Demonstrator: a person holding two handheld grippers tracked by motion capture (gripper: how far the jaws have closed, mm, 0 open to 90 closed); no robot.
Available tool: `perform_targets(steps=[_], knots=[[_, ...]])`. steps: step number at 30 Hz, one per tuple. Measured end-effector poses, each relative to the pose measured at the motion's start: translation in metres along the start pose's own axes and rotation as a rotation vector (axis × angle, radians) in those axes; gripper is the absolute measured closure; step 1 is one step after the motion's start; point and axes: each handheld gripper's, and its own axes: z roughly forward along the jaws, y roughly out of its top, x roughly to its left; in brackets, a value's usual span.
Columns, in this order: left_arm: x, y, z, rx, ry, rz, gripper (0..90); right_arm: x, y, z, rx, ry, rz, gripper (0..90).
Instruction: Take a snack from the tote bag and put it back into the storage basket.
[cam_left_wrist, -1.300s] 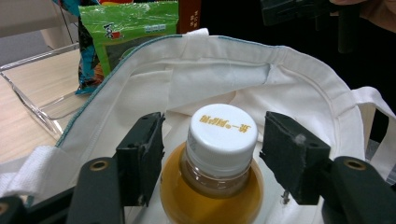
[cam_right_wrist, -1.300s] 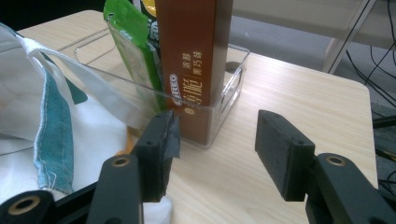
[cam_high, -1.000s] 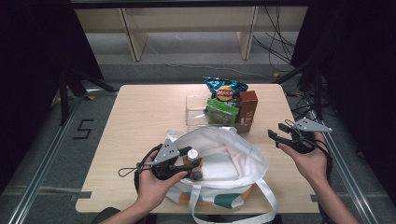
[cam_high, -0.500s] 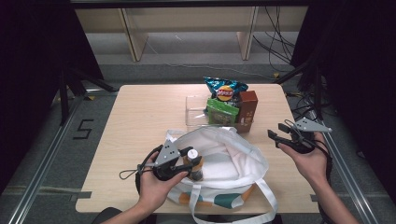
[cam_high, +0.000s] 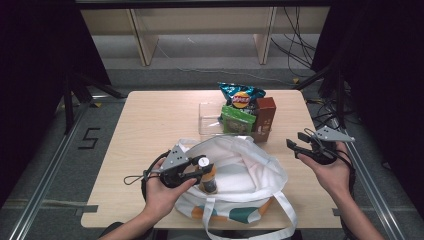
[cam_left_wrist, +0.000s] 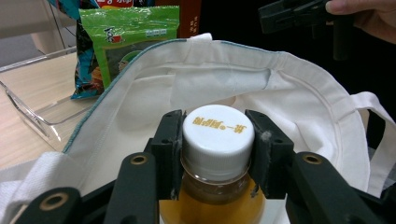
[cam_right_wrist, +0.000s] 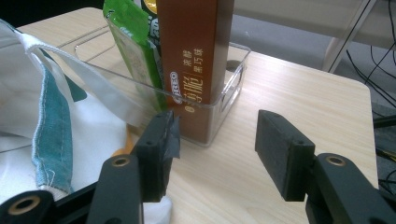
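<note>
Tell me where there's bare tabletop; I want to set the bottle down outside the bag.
The table is bare left of the clear bin, and between the brown box and the right gripper. The white bag crowds the near middle.

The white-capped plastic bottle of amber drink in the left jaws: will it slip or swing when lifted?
The white-capped plastic bottle of amber drink looks full, so probably heavy. The left gripper clamps just its cap, so it may swing. The cap's ribbing likely limits slipping.

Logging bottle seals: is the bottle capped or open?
Capped: a white cap sits on the bottle, between the left gripper fingers.
</note>
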Motion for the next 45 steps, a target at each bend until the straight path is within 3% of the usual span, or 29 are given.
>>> perform_targets(steps=[1,2,7,10,12,17,19,24,25,27,30,34,45], knots=[[0.002,0.000,0.000,0.002,-0.002,-0.006,58.5,-0.001,0.000,-0.001,-0.001,-0.012,-0.018,48.4],[0.004,0.001,0.000,0.005,-0.014,-0.002,58.5,0.001,0.000,0.000,-0.008,-0.014,0.013,48.4],[0.012,0.003,-0.001,-0.016,-0.049,0.010,58.5,0.000,0.000,-0.001,0.008,-0.012,0.004,48.4],[0.012,0.008,-0.004,-0.043,-0.037,0.053,58.6,0.000,0.000,-0.002,0.008,-0.005,0.005,48.4],[0.014,0.012,-0.006,-0.075,-0.032,0.059,58.6,-0.004,0.001,-0.001,-0.010,-0.023,-0.058,48.4],[0.017,0.026,-0.012,-0.125,-0.050,0.096,58.6,-0.001,0.001,-0.003,-0.006,-0.018,-0.020,48.4],[0.020,0.031,-0.013,-0.143,-0.060,0.093,58.6,-0.004,0.001,-0.002,-0.017,-0.025,-0.057,48.4],[0.027,0.040,-0.018,-0.175,-0.064,0.103,58.6,-0.002,0.002,-0.003,-0.004,-0.018,-0.032,48.4],[0.029,0.042,-0.019,-0.180,-0.065,0.103,58.6,-0.004,0.001,-0.002,-0.017,-0.028,-0.059,48.4],[0.031,0.045,-0.020,-0.196,-0.067,0.102,58.6,0.000,0.001,-0.003,0.002,-0.011,-0.006,48.4],[0.034,0.050,-0.022,-0.223,-0.070,0.088,58.6,-0.001,0.001,-0.002,-0.002,-0.019,-0.036,48.4],[0.036,0.058,-0.023,-0.246,-0.075,0.102,58.6,-0.002,0.002,-0.002,-0.007,-0.026,-0.053,48.4],[0.038,0.075,-0.026,-0.297,-0.097,0.093,58.6,-0.002,0.001,-0.002,-0.007,-0.028,-0.053,48.4]])
